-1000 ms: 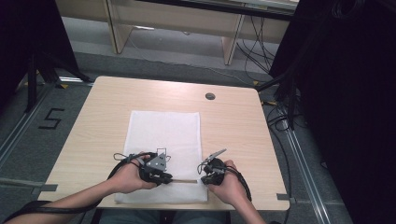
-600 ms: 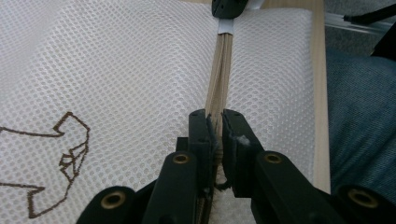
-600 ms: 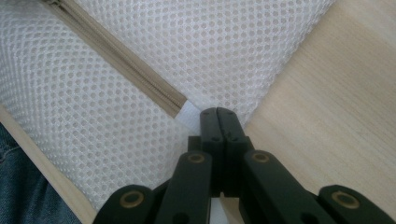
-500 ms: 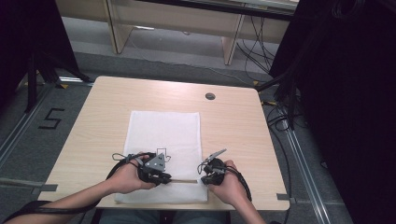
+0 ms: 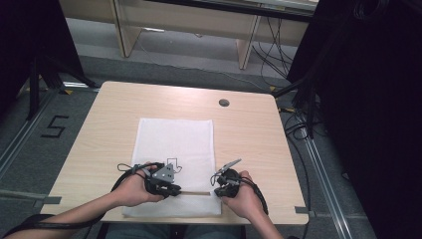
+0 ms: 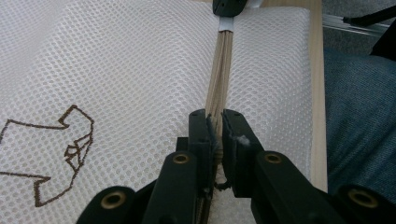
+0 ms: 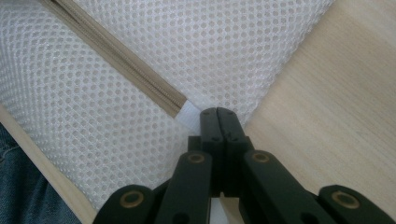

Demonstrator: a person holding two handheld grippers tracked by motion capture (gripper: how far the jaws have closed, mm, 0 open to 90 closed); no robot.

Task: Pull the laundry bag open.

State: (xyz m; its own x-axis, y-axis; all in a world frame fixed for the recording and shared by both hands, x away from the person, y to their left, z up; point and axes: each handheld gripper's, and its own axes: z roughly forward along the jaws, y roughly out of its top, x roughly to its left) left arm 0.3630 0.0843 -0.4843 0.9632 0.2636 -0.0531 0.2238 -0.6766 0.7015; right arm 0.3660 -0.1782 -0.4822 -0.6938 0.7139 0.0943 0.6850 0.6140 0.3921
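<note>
High view first: a white mesh laundry bag (image 5: pixel 173 164) lies flat on the light wooden table (image 5: pixel 249 139), reaching from the middle toward the near edge, with a small brown outline print at its centre. Its beige zipper (image 5: pixel 194 192) runs left to right close to the near edge, between my two hands. My left gripper (image 5: pixel 171 188) sits at the zipper's left part. In the left gripper view the jaws are pinched together on the zipper (image 6: pixel 219 88), with the beige tape passing up between them; whether they hold the slider or just the tape I can't quite make out. My right gripper (image 5: pixel 219 189) is at the bag's near right corner. In the right gripper view its jaws are pressed fully together on the white fabric tab (image 7: pixel 191 114) at the zipper's end, beside bare table (image 7: pixel 336 116).
</note>
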